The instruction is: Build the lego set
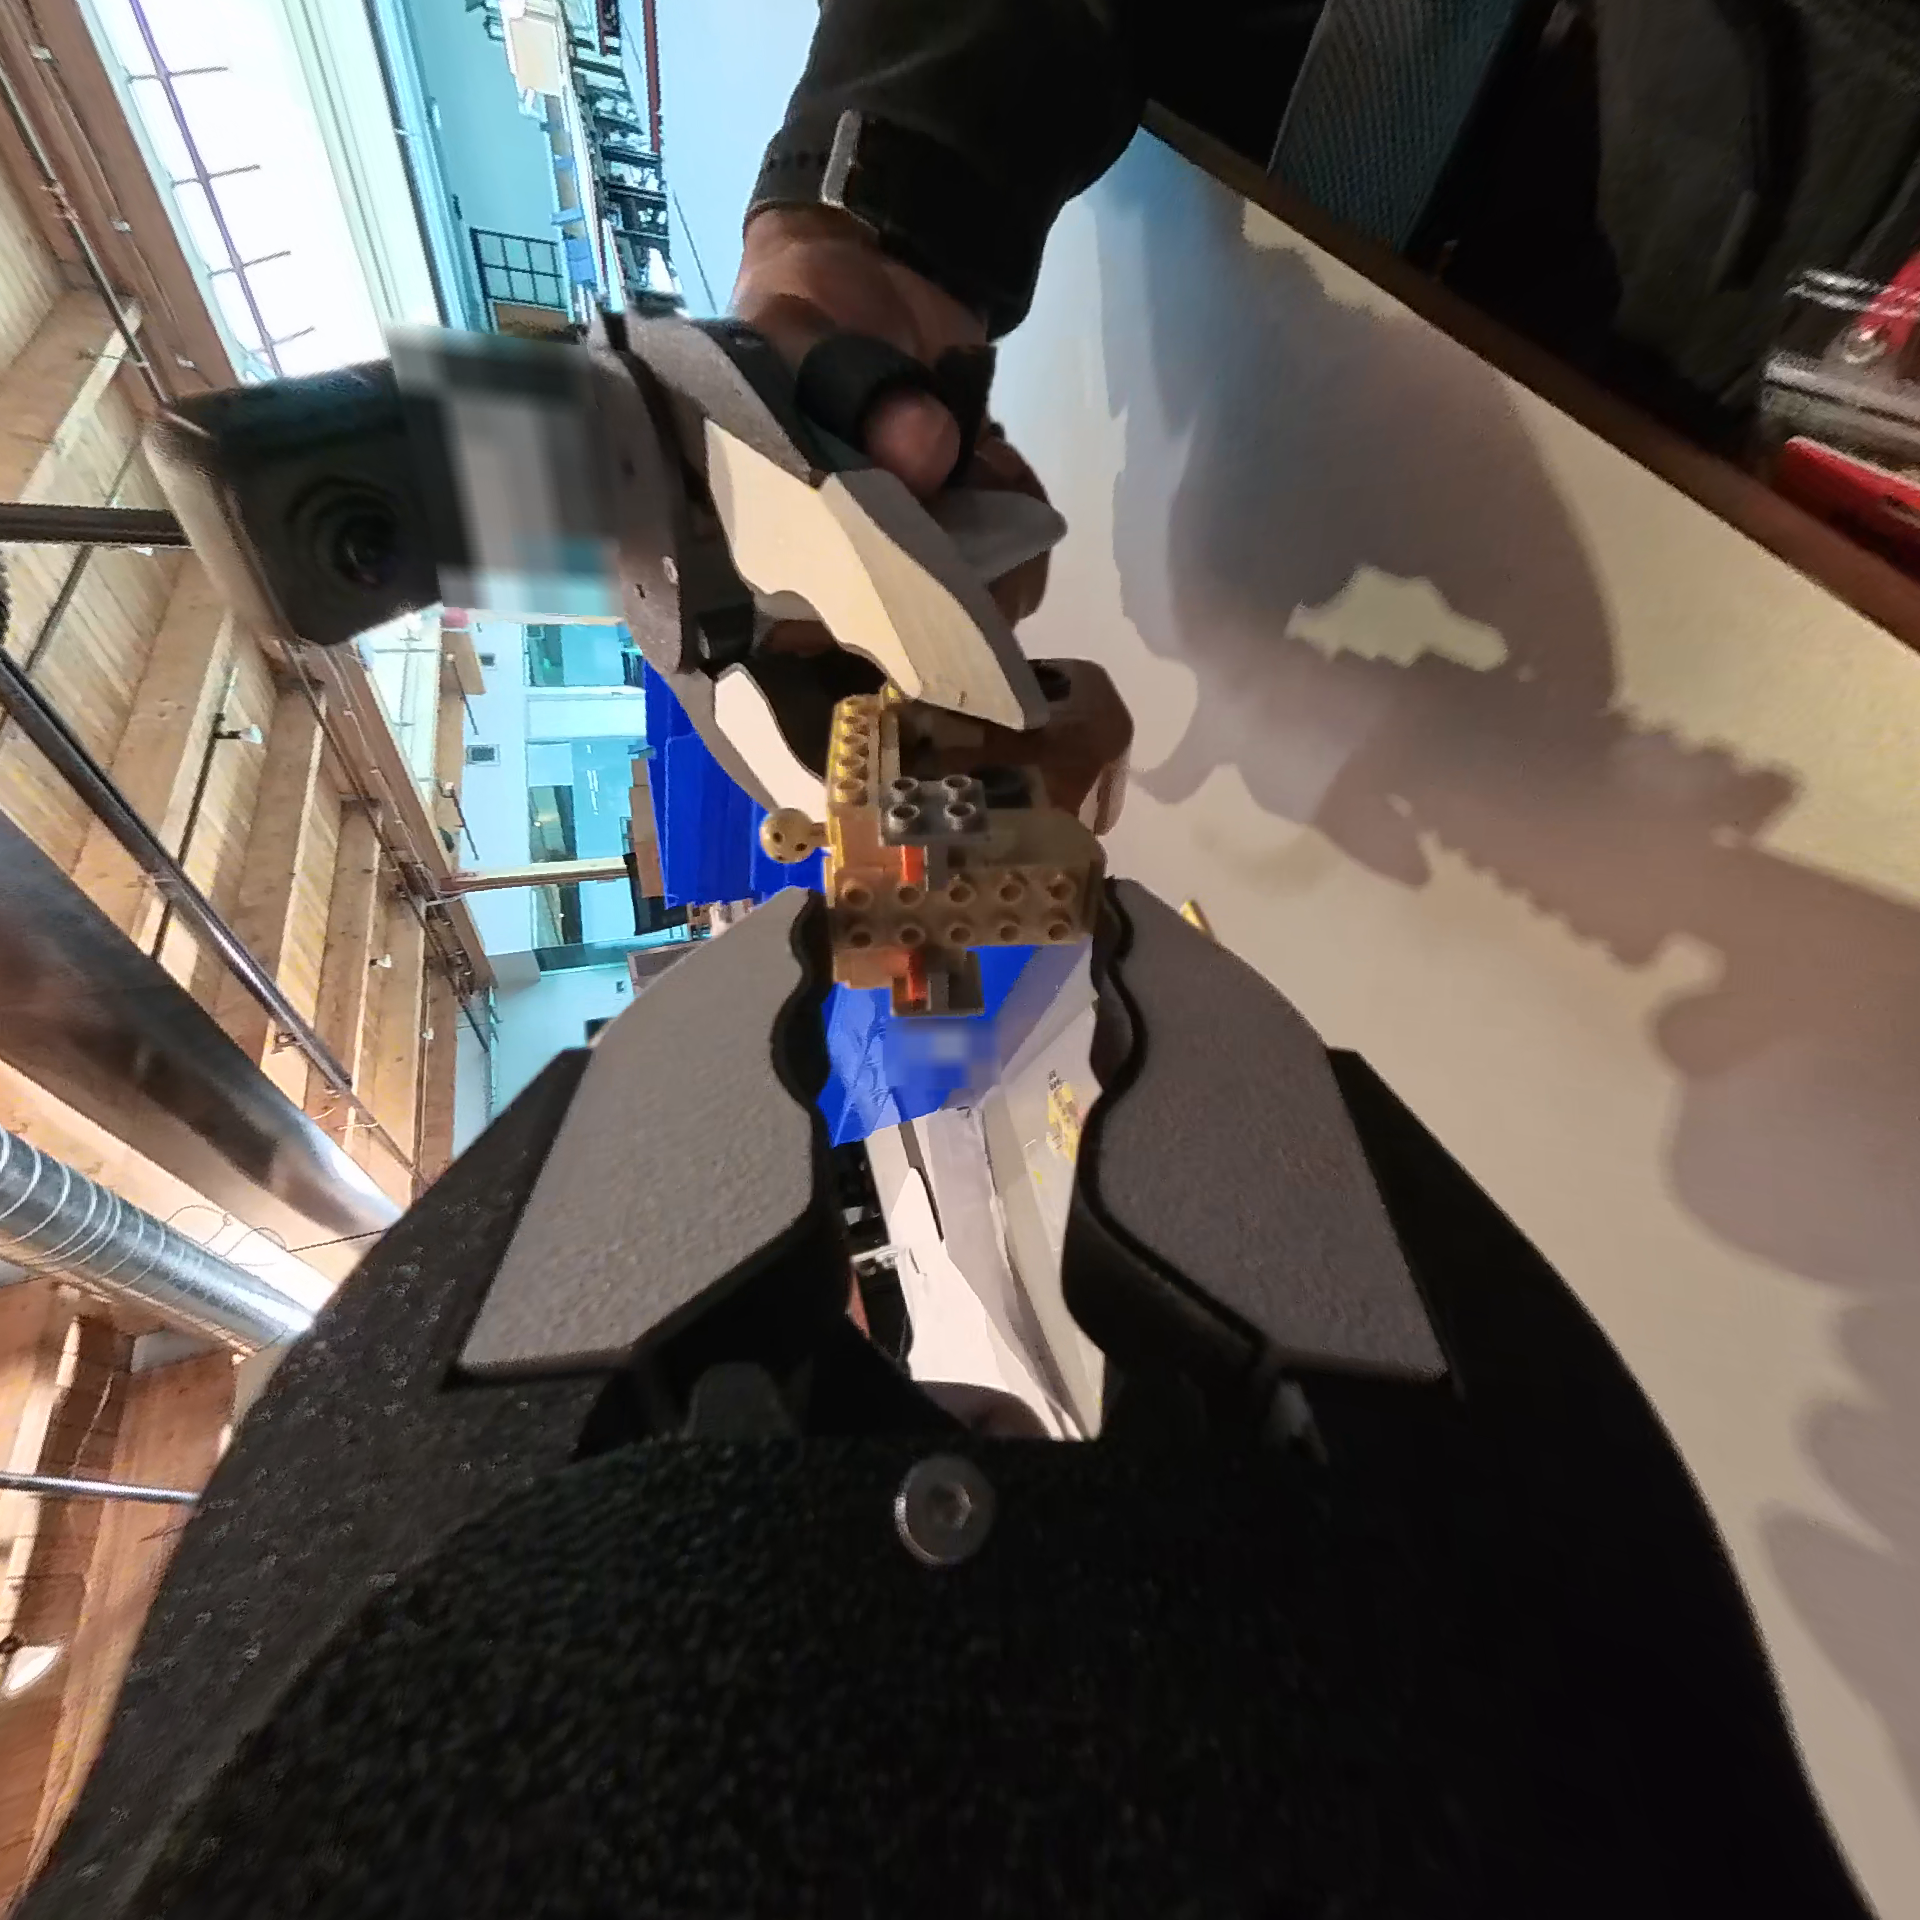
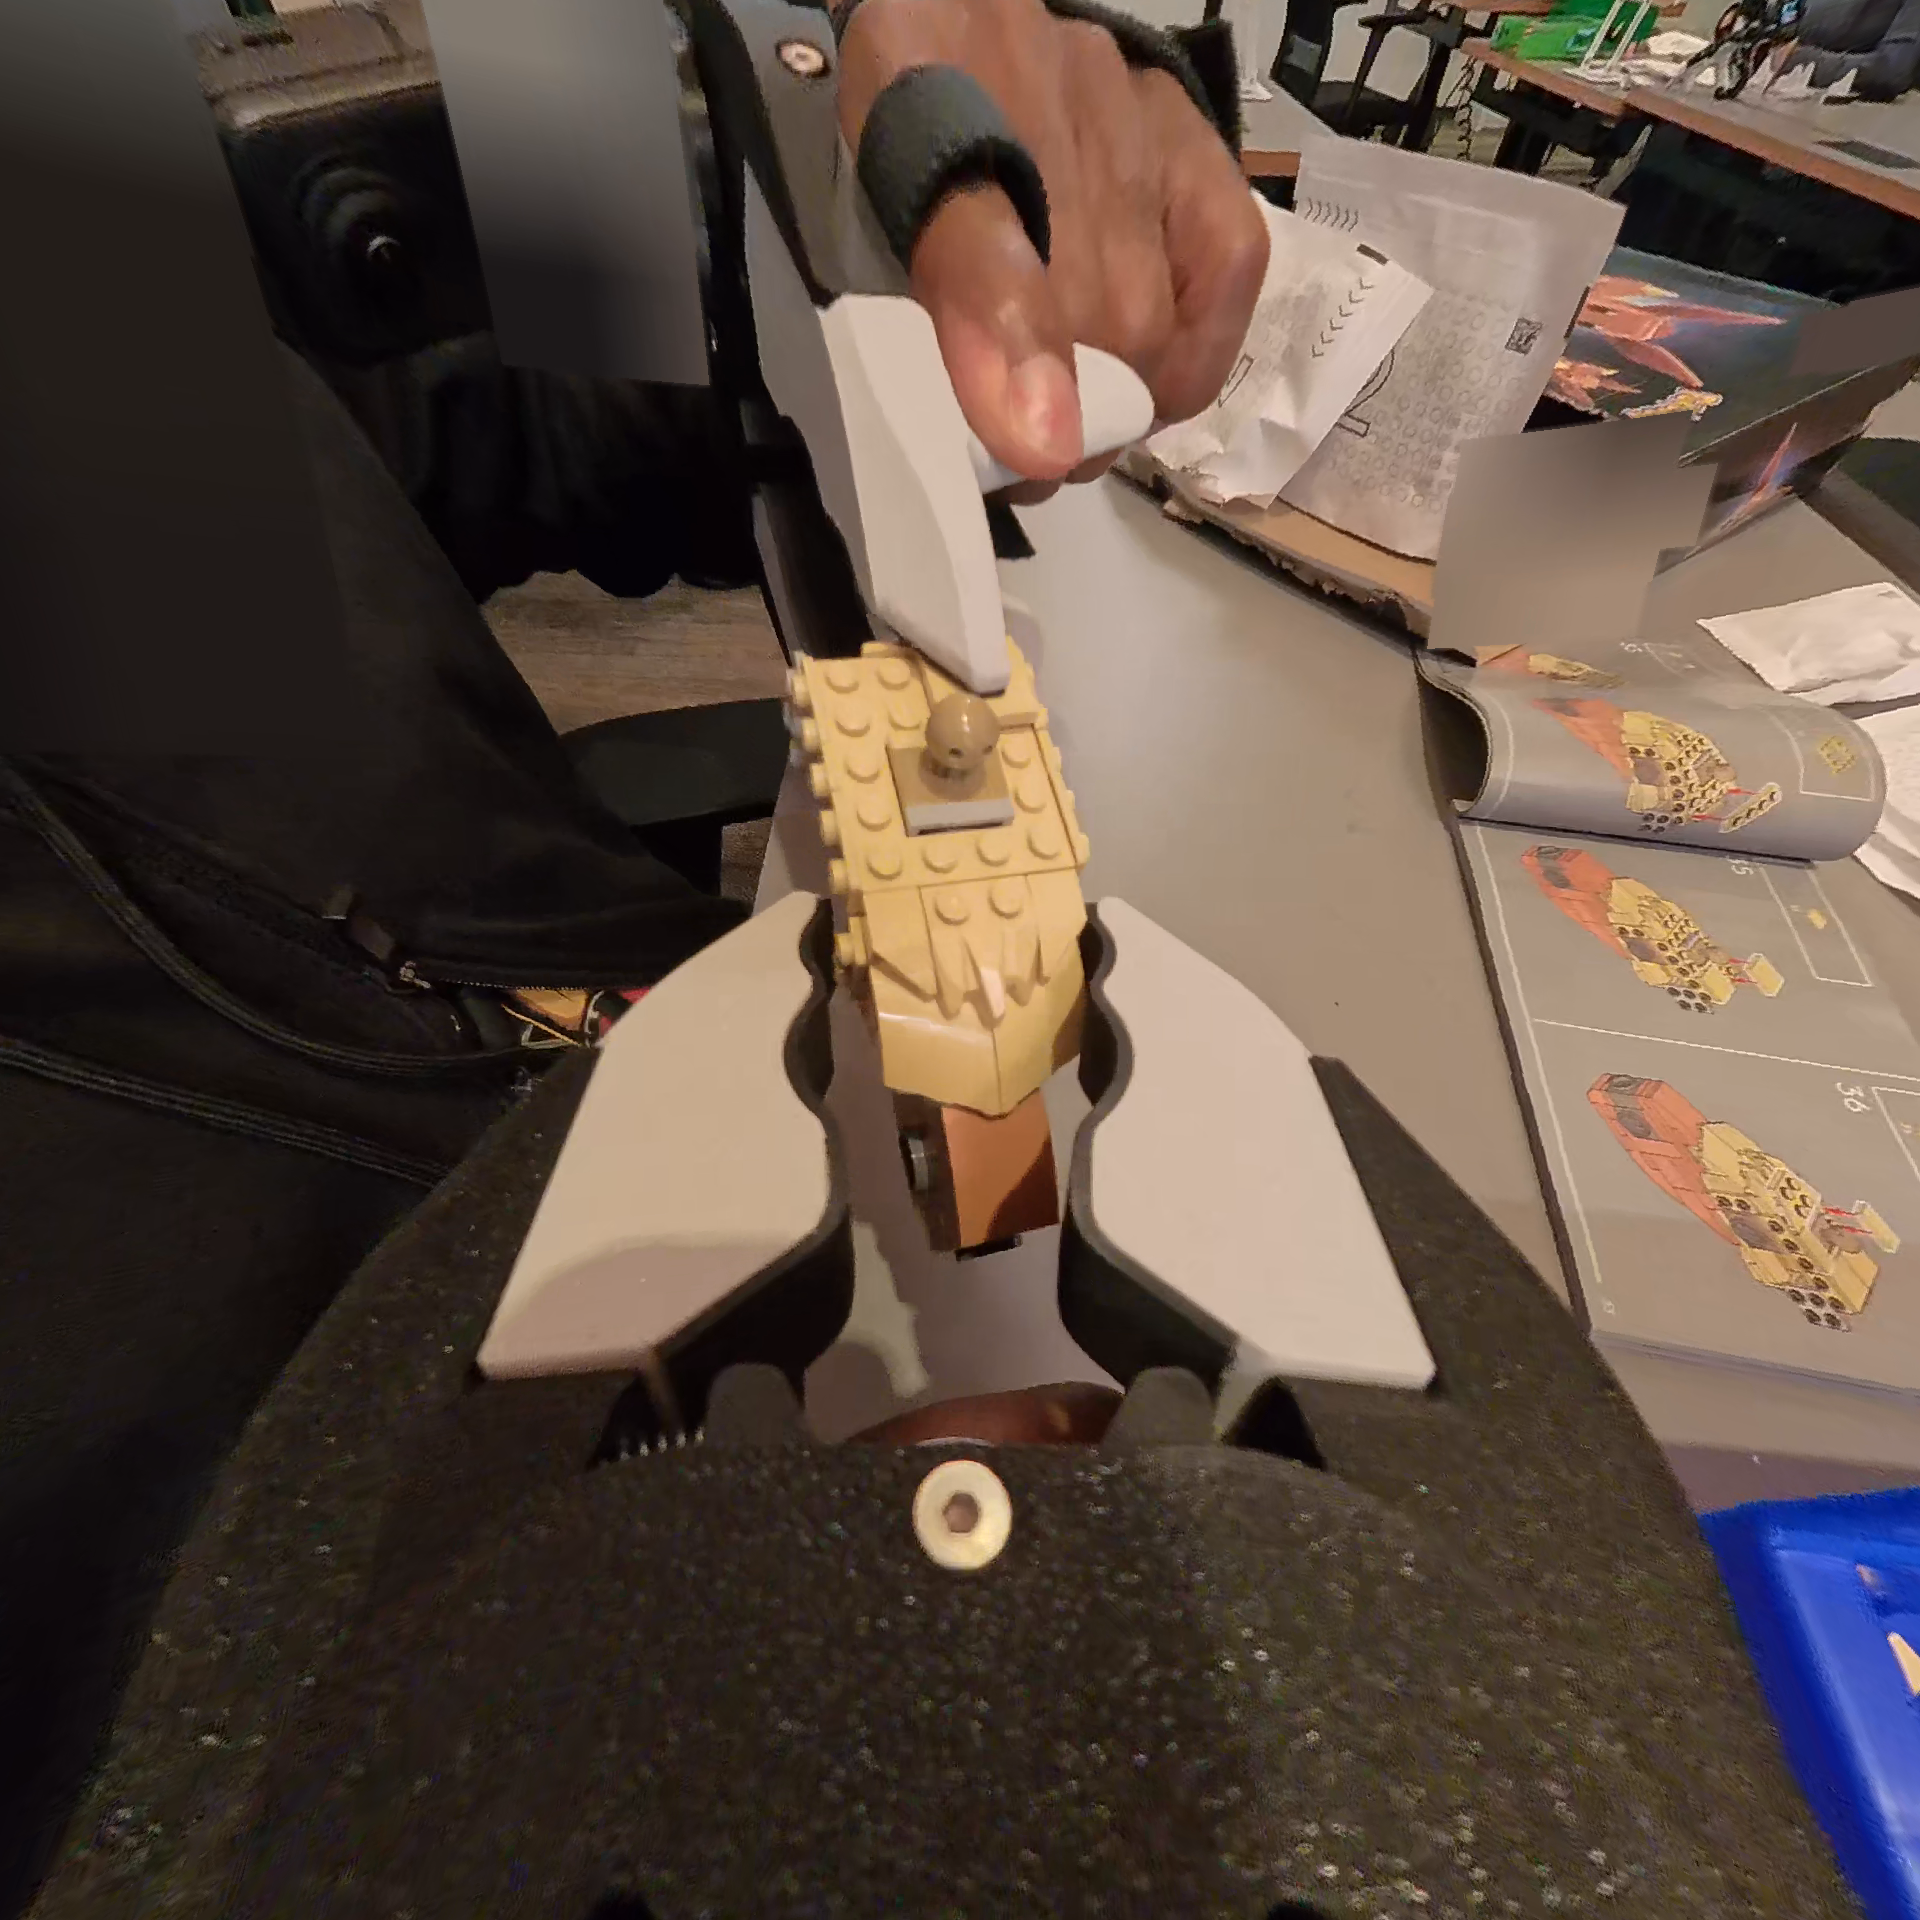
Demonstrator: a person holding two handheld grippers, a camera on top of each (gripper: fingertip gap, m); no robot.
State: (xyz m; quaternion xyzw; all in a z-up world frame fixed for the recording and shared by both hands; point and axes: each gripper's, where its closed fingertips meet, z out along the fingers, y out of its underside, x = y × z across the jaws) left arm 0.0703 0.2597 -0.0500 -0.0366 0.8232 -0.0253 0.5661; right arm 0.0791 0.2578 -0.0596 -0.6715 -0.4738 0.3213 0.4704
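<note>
A tan lego model with a brown nose and a ball-joint knob on top is held in the air between both grippers. My right gripper is shut on its near, sloped end. The left gripper's fingers come down from above onto the far end. In the left wrist view I see the model's underside, and my left gripper is shut on it. The right gripper's fingers hold the opposite side, with a hand behind them.
An open instruction booklet lies on the grey table to the right. Torn paper bags and the set's box lie behind it. A blue bin is at the lower right. A person's dark jacket fills the left. Less than 4 cm separates the two grippers' tips.
</note>
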